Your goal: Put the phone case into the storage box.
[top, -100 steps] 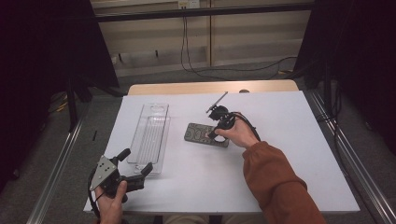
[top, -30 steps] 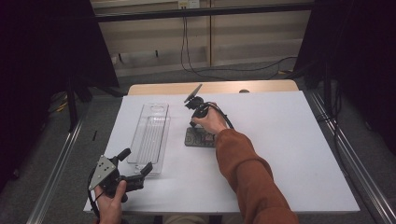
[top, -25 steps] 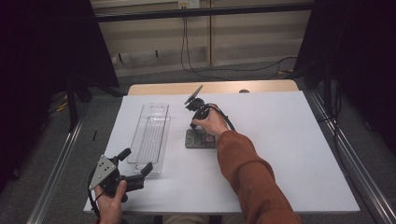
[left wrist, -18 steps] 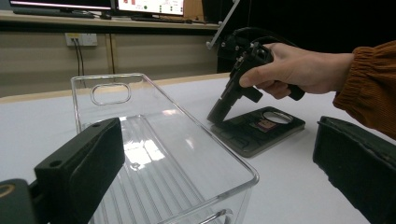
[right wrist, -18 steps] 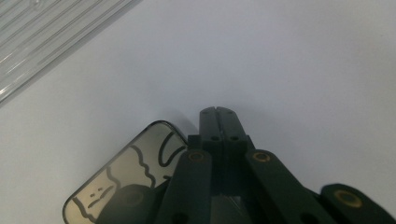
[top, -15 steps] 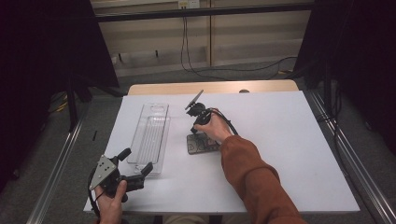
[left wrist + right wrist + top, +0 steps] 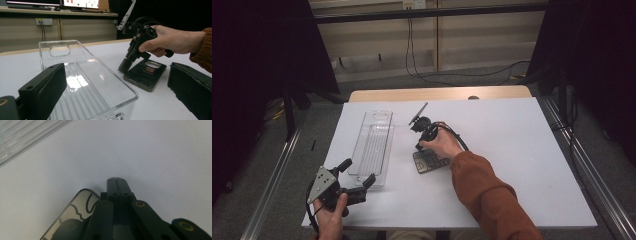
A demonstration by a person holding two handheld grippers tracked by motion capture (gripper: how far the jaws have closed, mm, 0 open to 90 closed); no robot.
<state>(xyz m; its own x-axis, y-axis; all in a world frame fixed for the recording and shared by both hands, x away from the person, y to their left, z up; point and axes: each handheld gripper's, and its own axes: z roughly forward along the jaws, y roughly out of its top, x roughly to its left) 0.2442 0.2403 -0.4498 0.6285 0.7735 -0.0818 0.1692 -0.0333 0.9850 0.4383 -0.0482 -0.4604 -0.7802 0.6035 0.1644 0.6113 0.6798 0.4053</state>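
Observation:
A dark flat slab (image 7: pixel 430 162), like a phone, lies on the white table just right of centre. My right gripper (image 7: pixel 418 146) points steeply down at its far left corner, jaws pressed together with nothing between them. In the right gripper view the closed tips (image 7: pixel 115 180) rest on the bare table just past the slab's glossy corner (image 7: pixel 75 210). The left gripper view shows the slab (image 7: pixel 146 75) lying flat. My left gripper (image 7: pixel 359 171) is held open at the front left, beside the near end of a clear plastic tray (image 7: pixel 374 145), and its black fingers (image 7: pixel 45 85) frame that tray.
The long clear tray (image 7: pixel 62 43) holds nothing and lies lengthwise left of centre. A black cable (image 7: pixel 457 137) loops from the right gripper over the hand. The white tabletop (image 7: pixel 522 150) stretches bare to the right. Metal rails run along both sides of the table.
The right gripper and the slab have shifted toward the near side of the table, and the slab has turned slightly. The left gripper has stayed put.

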